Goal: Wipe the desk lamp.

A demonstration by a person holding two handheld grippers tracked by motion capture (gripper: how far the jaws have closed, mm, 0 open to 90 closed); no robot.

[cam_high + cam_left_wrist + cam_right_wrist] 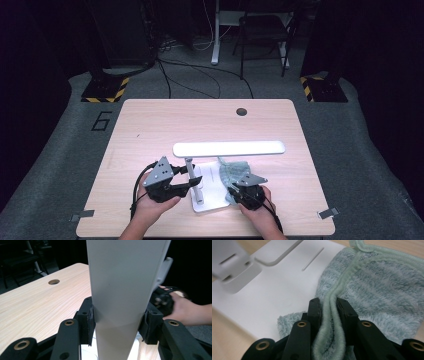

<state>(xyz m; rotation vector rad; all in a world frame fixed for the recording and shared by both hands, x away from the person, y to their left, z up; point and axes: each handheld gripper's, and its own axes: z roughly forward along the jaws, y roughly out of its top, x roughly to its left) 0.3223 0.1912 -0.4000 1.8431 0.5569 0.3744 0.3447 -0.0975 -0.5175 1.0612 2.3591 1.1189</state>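
Note:
A white desk lamp stands at the table's front middle, with a long head bar (229, 148), a grey post (190, 170) and a flat white base (209, 202). My left gripper (192, 181) is shut on the post, and in the left gripper view its pads press both sides of the post (120, 290). A pale blue-green towel cloth (233, 172) lies partly on the base. My right gripper (235, 192) is shut on the cloth's hemmed edge. In the right gripper view, the hem is pinched between the jaws (329, 307), and the cloth (382, 290) spreads over the base (274, 290).
The light wooden table (150, 125) has a round cable hole (241, 111) near its far edge. Metal clips (327, 213) sit at both front corners. Beyond the table are a chair (262, 30), floor cables and stands with yellow-black bases (105, 90).

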